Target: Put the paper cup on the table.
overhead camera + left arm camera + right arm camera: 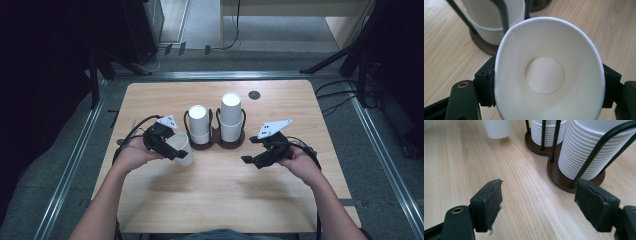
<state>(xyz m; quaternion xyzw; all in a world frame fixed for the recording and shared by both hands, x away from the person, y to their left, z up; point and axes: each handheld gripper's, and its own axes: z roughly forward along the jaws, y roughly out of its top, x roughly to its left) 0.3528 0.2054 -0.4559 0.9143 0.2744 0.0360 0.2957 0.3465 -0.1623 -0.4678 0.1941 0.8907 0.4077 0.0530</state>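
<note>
From the high view, my left claw (172, 148) grips a white paper cup (181, 148) above the wooden surface (210, 190), near the cup holder (216, 141); my right claw (252, 160) holds nothing. In the left gripper view, pads squeeze the cup's rim oval. In the right gripper view, its jaws gape wide beside the stacked cups (594, 152).

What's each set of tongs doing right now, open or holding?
Left tongs: shut on a white paper cup, squeezing its rim oval.
Right tongs: open, holding nothing, above the table.
</note>
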